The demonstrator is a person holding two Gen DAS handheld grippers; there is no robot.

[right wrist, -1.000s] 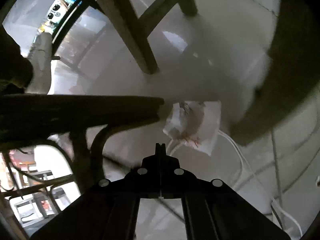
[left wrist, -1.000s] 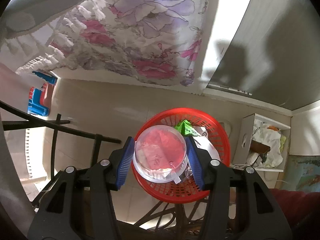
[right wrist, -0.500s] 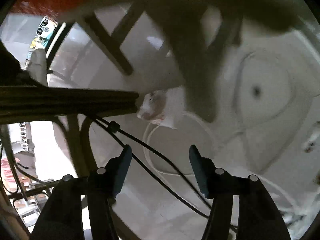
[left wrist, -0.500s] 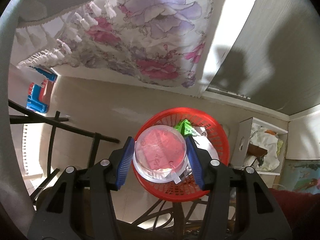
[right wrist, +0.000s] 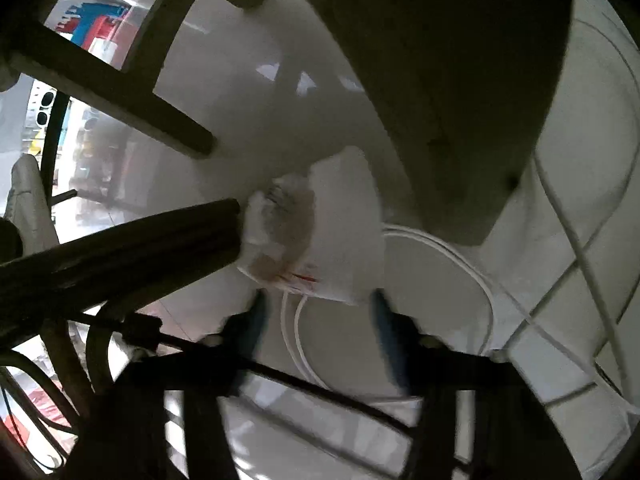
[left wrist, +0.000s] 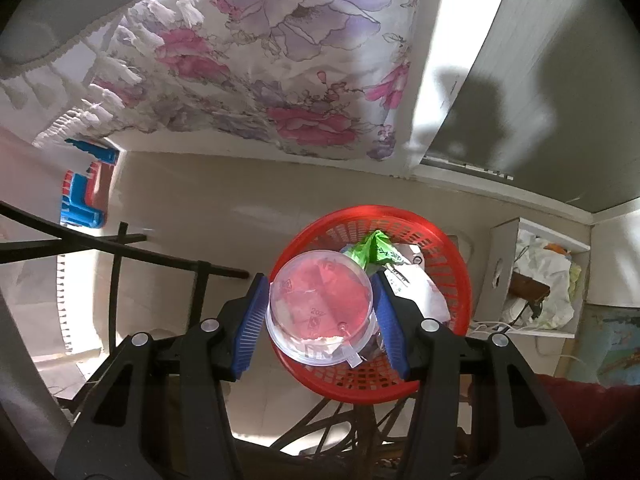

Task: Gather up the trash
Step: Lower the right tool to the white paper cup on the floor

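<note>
Left gripper (left wrist: 320, 312): its blue-padded jaws are closed on a round clear plastic lidded cup (left wrist: 320, 308), one pad pressing each side of the rim.
Cup facing: the flat disc faces the camera, so its short axis runs along the jaws; the reddish contents are blurred.
Below the left jaws: a round red plastic mesh basket (left wrist: 452, 276) sits on the pale floor (left wrist: 224, 216), already holding a green wrapper (left wrist: 370, 246) and white papers.
Room around the basket: bare floor to the left, a white open box (left wrist: 508, 264) near on the right, dark curved bars (left wrist: 120, 248) lower left.
Right gripper (right wrist: 320, 304): the jaws stand apart and have just been closing; nothing is pressed between them.
Ahead of the right jaws: a crumpled white stained napkin (right wrist: 316, 232) lies on the floor, its lower edge just beyond the fingertips, its long axis running across the gap.
Edges there: a dark rod end (right wrist: 192, 236) touches the napkin's left; white cables (right wrist: 292, 320) loop underneath.
</note>
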